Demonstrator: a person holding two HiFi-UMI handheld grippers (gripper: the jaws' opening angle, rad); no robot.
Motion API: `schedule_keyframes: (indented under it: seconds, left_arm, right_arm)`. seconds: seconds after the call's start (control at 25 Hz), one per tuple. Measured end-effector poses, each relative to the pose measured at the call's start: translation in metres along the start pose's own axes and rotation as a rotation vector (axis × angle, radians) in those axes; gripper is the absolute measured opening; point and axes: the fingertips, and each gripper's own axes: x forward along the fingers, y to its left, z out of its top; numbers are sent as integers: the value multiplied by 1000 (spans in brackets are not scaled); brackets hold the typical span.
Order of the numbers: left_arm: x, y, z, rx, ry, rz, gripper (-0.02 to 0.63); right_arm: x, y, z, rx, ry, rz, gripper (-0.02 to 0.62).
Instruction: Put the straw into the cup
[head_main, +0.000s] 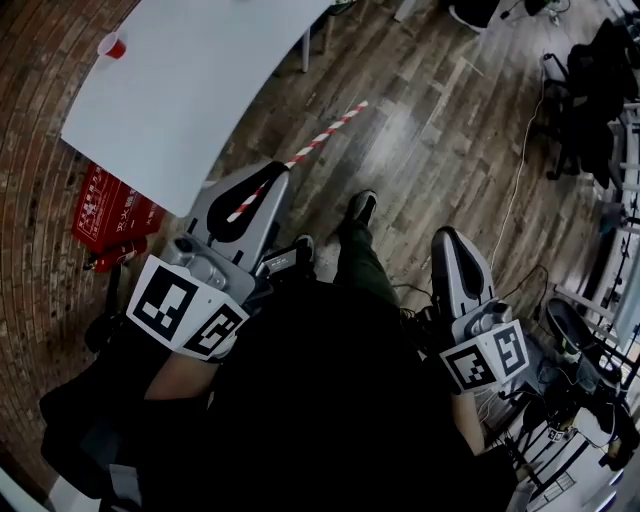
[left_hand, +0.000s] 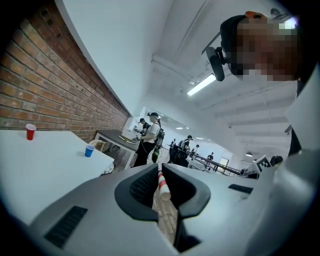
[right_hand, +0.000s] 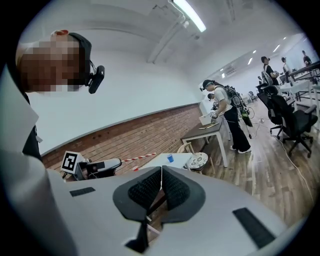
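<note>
The left gripper (head_main: 265, 185) pinches the striped straw (head_main: 322, 134), well apart from the red cup (head_main: 113, 46) on the table (head_main: 200, 90). The right gripper (head_main: 446, 238) is pressed together, empty; the placing all remains.

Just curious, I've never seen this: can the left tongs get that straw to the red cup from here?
Probably not yet. The left tongs, shut on the straw, hang beside the white table, and the red cup stands at its far side. Nothing blocks the way.
</note>
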Motion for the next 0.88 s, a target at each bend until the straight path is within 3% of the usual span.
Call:
schedule_keyframes:
  seconds: [0.6, 0.88]
  left_arm:
    - [224, -10, 53, 39, -1, 74, 38]
    - [277, -13, 63, 86, -8, 113, 38]
  right_arm:
    - [101, -177, 144, 32, -10, 105, 28]
    - [132, -224, 171, 43, 1, 158, 28]
